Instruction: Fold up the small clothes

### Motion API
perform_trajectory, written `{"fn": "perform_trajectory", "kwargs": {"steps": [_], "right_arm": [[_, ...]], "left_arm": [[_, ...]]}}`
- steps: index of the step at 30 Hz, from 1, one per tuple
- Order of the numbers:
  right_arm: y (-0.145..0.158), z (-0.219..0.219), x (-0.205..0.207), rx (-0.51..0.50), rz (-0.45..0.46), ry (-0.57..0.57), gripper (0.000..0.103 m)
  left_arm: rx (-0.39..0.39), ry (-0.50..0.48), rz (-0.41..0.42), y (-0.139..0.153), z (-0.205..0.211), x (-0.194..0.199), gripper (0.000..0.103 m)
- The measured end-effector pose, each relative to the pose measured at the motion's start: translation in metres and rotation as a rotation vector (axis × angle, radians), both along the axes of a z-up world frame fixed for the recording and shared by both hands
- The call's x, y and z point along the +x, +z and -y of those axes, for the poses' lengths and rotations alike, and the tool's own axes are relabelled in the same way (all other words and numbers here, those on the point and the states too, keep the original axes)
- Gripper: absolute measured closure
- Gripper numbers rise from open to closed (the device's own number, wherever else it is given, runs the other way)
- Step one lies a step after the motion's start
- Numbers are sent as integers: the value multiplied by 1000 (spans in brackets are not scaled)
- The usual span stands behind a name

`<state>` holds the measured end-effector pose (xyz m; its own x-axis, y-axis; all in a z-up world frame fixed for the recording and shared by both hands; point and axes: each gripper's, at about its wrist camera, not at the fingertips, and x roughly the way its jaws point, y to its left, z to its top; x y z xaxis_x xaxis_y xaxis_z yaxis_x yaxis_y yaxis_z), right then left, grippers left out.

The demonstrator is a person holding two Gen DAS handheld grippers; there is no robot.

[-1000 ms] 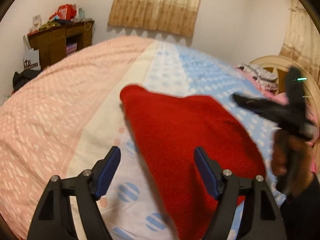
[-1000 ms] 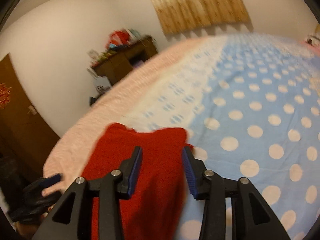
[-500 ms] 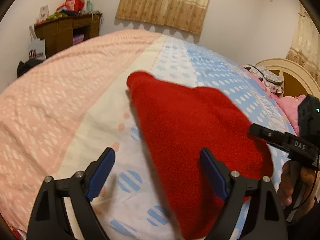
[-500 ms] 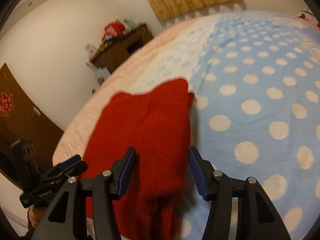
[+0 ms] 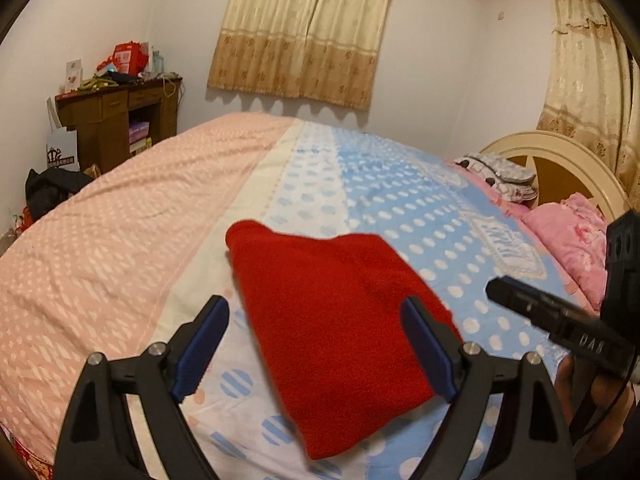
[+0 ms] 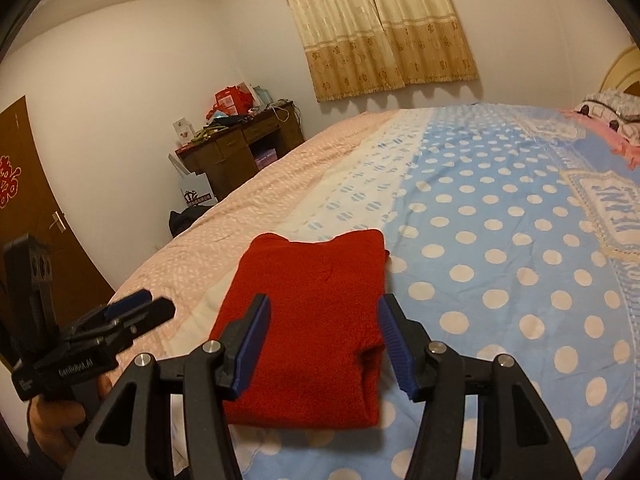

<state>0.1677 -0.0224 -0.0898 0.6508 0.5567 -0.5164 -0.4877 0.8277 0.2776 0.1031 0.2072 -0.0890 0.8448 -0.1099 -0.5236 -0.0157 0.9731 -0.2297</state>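
On the bed (image 6: 500, 240), the folded red garment (image 6: 316, 320) lies flat across the seam where the pale striped-dot strip meets the blue polka-dot cover, directly ahead of both your grippers. Your right gripper (image 6: 322, 344) hovers over the garment's near end with its blue pads (image 6: 252, 344) spread wide and nothing between them; the cloth shows through the gap. Your left gripper (image 5: 316, 352) is likewise wide apart and holds nothing, its right pad overlapping the garment's edge in the left wrist view, though you cannot tell whether it touches. A wooden dresser (image 6: 240, 148) stands against the far wall.
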Motion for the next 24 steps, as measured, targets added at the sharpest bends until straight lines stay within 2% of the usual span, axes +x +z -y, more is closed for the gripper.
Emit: {"fn": "perform_trajectory", "kwargs": {"steps": [9,15,24], "right_arm": [[11,0,-22,-12,27,-16,41],[14,-4,-25,-18,43,-16,41],[15,-5,-26,-18,41,-16,41]], "left_arm": [[0,-4,31,8,3,-5,13],[-1,4,34,8,2,-6,7],[-3,3,34,8,1,-6,7]]}}
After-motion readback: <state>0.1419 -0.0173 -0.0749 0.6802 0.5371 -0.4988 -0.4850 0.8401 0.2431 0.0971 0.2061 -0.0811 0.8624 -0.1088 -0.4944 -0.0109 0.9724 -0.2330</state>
